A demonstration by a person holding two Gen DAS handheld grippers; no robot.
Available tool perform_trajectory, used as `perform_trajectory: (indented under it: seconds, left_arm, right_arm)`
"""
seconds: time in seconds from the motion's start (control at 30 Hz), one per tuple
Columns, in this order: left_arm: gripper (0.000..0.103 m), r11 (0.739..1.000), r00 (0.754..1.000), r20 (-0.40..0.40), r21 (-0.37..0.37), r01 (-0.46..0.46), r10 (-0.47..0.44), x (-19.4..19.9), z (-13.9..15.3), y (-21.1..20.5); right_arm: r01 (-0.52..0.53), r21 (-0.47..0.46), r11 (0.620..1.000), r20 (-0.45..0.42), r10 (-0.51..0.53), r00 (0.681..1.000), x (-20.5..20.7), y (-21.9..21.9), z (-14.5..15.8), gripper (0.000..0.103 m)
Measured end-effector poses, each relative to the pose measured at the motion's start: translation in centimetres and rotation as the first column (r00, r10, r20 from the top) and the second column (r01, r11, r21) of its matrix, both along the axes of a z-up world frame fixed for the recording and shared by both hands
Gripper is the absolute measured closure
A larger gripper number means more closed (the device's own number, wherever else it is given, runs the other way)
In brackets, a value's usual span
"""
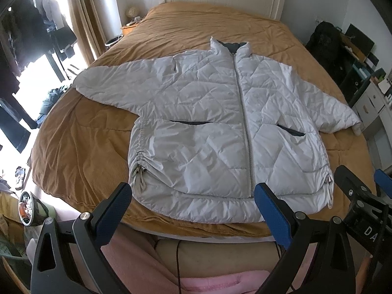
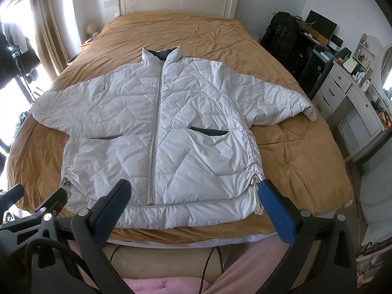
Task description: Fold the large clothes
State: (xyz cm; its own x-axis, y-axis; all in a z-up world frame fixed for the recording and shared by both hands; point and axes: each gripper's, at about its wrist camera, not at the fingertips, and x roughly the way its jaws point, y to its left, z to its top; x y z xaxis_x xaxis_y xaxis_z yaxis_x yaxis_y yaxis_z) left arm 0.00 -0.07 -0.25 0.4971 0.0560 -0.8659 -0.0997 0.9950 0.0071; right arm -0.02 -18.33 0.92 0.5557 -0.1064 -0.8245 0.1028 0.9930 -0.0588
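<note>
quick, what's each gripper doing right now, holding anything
Left gripper: open, holding nothing, near the white quilted jacket.
Right gripper: open, holding nothing.

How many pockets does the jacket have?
2. One pocket is on the left of the zipper, the other pocket on the right, both dark slits on the jacket front. Others may be hidden inside.

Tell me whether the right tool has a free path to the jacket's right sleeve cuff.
Probably yes. The right tool is open above the hem, and the cuff lies flat on the bedspread with nothing on it or across the way, though it looks like a stretch.
</note>
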Motion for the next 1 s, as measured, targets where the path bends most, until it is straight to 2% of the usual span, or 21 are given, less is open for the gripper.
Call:
perform_trajectory:
  seconds: [0.73,1.0]
  left_arm:
    - [0.003,1.0,1.0,-0.023,-0.015,-0.011,0.011,1.2,-0.8,0.9]
    - [0.003,0.999,1.0,-0.024,-0.032,-0.014,0.013,2.0,-0.1,1.2]
  right_arm:
    - [-0.005,0.011,1.0,-0.008,0.005,1.0,0.6,0.5,-0.2,0.0]
    - [-0.002,-0.001,1.0,-0.021,0.002,1.0,1.5,1.0,-0.1,0.0]
